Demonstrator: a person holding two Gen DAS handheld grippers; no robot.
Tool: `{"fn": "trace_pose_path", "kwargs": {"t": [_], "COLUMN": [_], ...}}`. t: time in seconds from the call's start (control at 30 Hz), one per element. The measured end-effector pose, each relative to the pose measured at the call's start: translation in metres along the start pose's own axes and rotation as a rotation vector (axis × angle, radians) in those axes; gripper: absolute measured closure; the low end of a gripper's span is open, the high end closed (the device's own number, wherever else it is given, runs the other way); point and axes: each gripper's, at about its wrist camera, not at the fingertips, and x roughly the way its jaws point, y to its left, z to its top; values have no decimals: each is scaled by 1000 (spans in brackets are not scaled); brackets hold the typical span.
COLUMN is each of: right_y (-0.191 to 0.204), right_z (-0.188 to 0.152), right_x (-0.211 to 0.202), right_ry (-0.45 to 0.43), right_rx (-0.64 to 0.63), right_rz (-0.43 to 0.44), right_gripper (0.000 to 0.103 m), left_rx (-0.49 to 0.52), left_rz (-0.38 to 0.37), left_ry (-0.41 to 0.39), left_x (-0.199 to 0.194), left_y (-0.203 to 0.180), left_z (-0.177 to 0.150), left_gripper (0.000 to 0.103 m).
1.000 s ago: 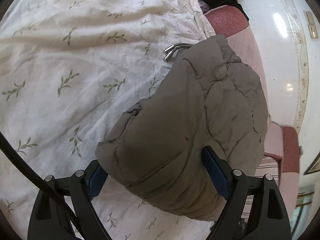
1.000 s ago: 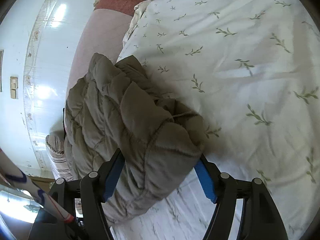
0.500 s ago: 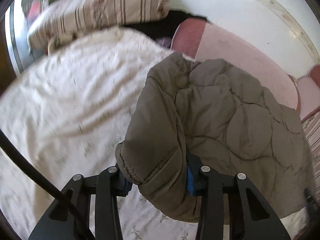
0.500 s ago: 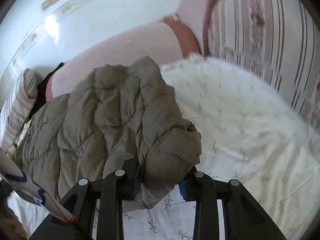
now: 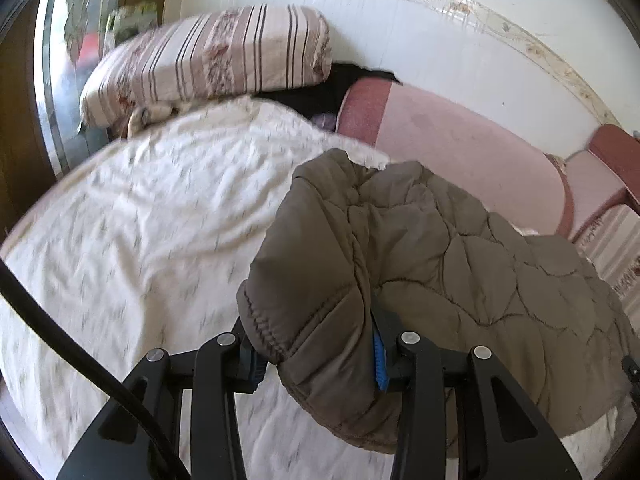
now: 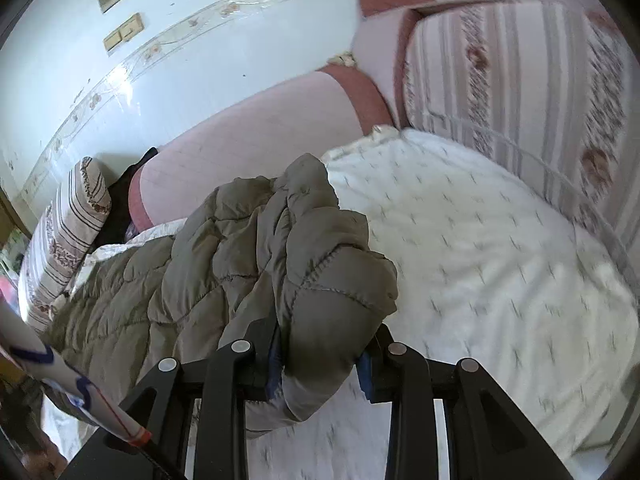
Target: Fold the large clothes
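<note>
A grey-brown quilted jacket [image 5: 460, 264] hangs above a white bedspread with a leaf print [image 5: 140, 240]. My left gripper [image 5: 316, 356] is shut on one puffy end of the jacket, its blue pads [image 5: 378, 356] pressed into the fabric. The rest of the jacket trails off to the right in this view. In the right wrist view my right gripper [image 6: 320, 364] is shut on the other end of the same jacket [image 6: 224, 264], which trails away to the left over the bedspread [image 6: 480, 260].
A pink padded headboard [image 5: 460, 136] runs along a white tiled wall [image 5: 400, 28]. A striped pillow [image 5: 208, 60] lies at one end of the bed, striped bedding [image 6: 520, 80] at the other. Something dark [image 5: 320, 92] sits by the headboard.
Both grippers closed on the jacket's ends, then lifted and rolled, so the jacket rose off the bedspread. The views swung up from the bedspread toward the headboard and wall.
</note>
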Motion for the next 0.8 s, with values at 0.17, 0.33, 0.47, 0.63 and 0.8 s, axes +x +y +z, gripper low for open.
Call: {"fn": "trace_pose_path", "kwargs": {"t": [0.17,0.33,0.47,0.63,0.8], "right_y": [-29,-70,-105,-137,-105], "right_z": [-23,-32,-45,-40,-19], "right_x": [22,44,28,5,-2], "right_ry": [137,266,263,161,62], "right_rx": [114,335,508,596,398], "right_rz": [-15,30,76,-18,2], "right_gripper": [67,47,35,35,40], "left_rx": [-71,-177,-325,-388,-279], "left_rz": [0,13,-24,70,127], "left_ry": [130,227,229,155,13], "left_x": [16,35,24,8,-14], "left_y": [16,38,72,94,62], "left_z": [-27,-38,-46,-44,-35], "left_gripper": [57,31,27,26,26]}}
